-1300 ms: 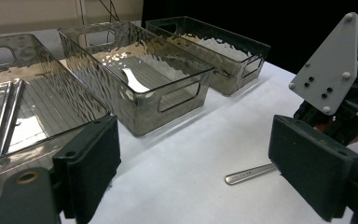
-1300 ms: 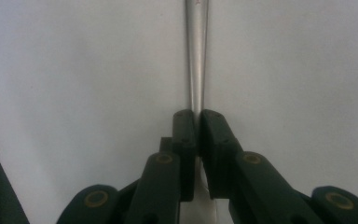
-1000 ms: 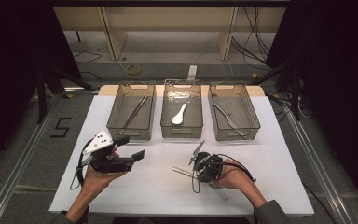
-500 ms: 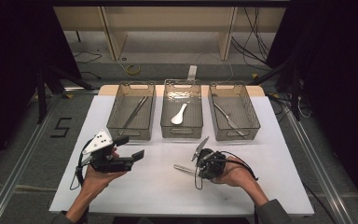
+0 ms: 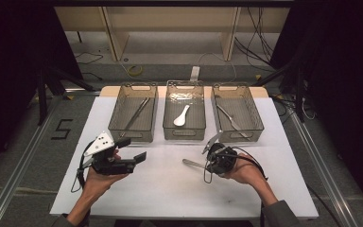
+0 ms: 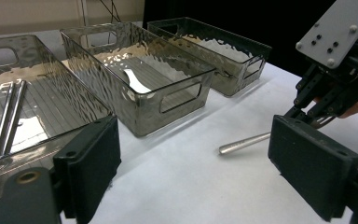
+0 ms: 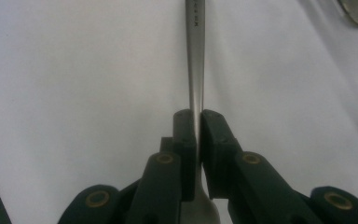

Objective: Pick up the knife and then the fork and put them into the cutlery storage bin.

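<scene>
My right gripper (image 7: 198, 122) is shut on the flat handle of a metal utensil (image 7: 195, 56), which runs straight out from the jaws over the white table. In the high view this gripper (image 5: 209, 163) is held at centre right, just in front of the bins, with the utensil's handle (image 5: 190, 163) sticking out to the left. My left gripper (image 5: 132, 149) is held at the left front, open and holding nothing. Its own view (image 6: 200, 158) looks between its wide pads at the utensil's handle tip (image 6: 242, 143) and the right gripper (image 6: 328, 88).
Three clear smoky bins stand in a row at the back. The left bin (image 5: 118, 122) holds long metal sticks (image 5: 136, 113), the middle bin (image 5: 185, 135) a white spoon (image 5: 181, 116), the right bin (image 5: 255, 124) a metal utensil (image 5: 229, 118). The white tabletop (image 5: 160, 189) stretches in front.
My right gripper has risen a little and shifted toward the bins and to the right, carrying the utensil. The left gripper has stayed in place.
</scene>
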A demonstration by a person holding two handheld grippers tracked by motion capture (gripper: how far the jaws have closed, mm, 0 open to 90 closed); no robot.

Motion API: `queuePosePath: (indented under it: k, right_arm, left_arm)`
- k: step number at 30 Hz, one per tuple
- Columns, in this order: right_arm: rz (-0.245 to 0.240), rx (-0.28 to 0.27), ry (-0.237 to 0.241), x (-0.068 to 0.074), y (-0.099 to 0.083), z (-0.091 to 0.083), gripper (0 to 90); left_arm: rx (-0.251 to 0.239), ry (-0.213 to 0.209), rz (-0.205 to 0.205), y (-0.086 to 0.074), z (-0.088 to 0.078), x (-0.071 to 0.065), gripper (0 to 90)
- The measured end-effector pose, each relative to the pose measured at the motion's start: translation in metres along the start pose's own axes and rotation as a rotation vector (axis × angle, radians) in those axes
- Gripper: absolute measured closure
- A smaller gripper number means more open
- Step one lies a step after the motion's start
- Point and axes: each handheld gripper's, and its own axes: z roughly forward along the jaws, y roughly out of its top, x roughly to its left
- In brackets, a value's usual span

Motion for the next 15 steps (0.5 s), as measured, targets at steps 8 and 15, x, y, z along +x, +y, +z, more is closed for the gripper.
queuePosePath:
  k: [8,15]
  right_arm:
    - [0.044,-0.047,-0.019,-0.013,-0.004,-0.011,85.5]
    - [0.061,-0.086,-0.033,-0.022,-0.006,-0.03,85.5]
  left_arm:
    - [0.001,0.004,-0.001,0.0,0.0,0.0,16.1]
    - [0.004,0.006,-0.001,0.0,0.0,0.0,16.1]
